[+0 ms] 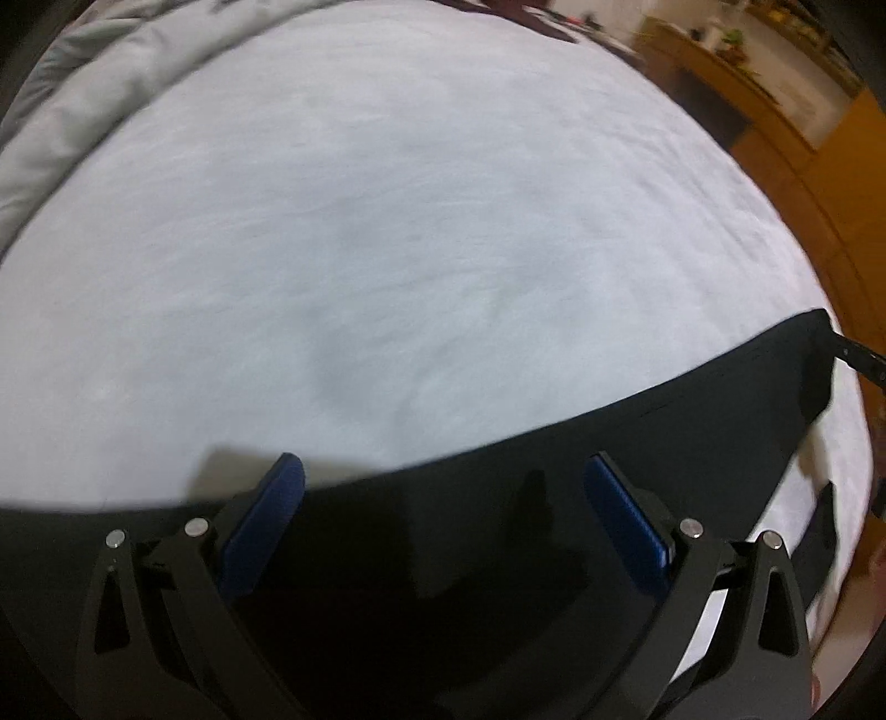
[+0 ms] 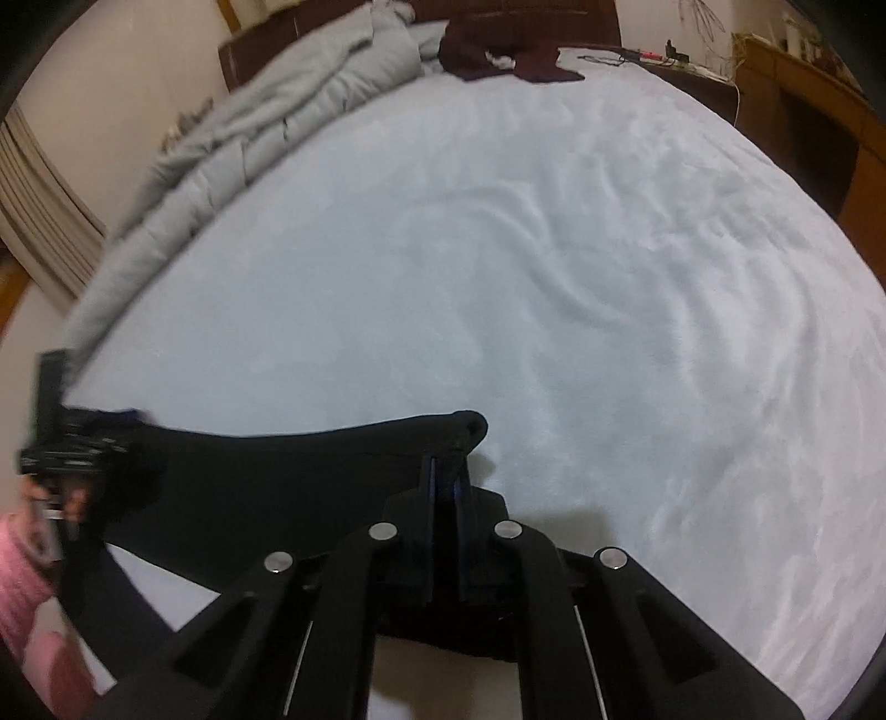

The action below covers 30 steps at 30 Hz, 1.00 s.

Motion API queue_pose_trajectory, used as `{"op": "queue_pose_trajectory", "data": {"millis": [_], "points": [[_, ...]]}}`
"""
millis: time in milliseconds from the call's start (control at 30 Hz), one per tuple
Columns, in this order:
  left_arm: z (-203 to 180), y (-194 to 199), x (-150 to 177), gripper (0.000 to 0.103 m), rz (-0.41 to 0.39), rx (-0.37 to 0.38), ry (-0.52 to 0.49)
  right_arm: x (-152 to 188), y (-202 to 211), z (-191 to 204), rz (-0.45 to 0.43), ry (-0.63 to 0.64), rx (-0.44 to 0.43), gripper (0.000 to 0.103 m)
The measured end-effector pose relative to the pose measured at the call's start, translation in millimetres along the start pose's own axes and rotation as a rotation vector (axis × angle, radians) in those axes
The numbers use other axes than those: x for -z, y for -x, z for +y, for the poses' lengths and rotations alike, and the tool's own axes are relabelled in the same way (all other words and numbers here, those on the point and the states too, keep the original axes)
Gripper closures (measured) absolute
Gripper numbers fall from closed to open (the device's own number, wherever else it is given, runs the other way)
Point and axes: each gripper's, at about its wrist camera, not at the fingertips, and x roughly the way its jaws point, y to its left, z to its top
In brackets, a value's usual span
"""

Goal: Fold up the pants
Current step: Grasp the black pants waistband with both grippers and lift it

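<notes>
Black pants (image 1: pixel 554 498) lie in a band across the near side of a white bed (image 1: pixel 415 221). My left gripper (image 1: pixel 443 482) is open, its blue pads (image 1: pixel 626 526) spread wide just above the black cloth, holding nothing. In the right wrist view my right gripper (image 2: pixel 444 471) is shut on the folded edge of the pants (image 2: pixel 277 471), near their right-hand corner. The left gripper (image 2: pixel 72 437) shows at the far left end of the cloth, in a hand with a pink sleeve.
A rumpled grey duvet (image 2: pixel 266 111) lies along the far left of the bed. Dark maroon clothing (image 2: pixel 498 50) sits at the head end. Wooden furniture (image 2: pixel 803 99) stands to the right of the bed. The white sheet (image 2: pixel 554 249) is lightly wrinkled.
</notes>
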Motion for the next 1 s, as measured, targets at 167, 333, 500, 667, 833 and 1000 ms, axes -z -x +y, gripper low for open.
{"op": "queue_pose_trajectory", "data": {"millis": [167, 333, 500, 667, 833, 1000], "points": [[-7.0, -25.8, -13.6, 0.003, 0.083, 0.093, -0.107, -5.2, 4.6, 0.4, -0.037, 0.017, -0.023, 0.098], [-11.4, -38.4, -21.1, 0.003, 0.117, 0.157, -0.159, 2.4, 16.6, -5.4, -0.063, 0.016, -0.045, 0.098], [-12.3, -37.6, -18.5, 0.004, 0.179, 0.211, -0.214, 3.8, 16.2, -9.9, -0.077, -0.010, -0.059, 0.098], [-12.8, -28.3, -2.3, 0.049, 0.197, 0.184, -0.283, 5.6, 23.2, -11.8, -0.109, -0.042, -0.085, 0.098], [-7.3, 0.0, 7.5, 0.095, 0.152, 0.218, -0.222, 13.0, 32.2, -9.7, -0.136, -0.061, -0.086, 0.098], [-33.1, 77.4, 44.1, 0.096, -0.061, 0.119, -0.223, 25.9, 55.1, -5.2, -0.206, -0.051, -0.068, 0.098]]}}
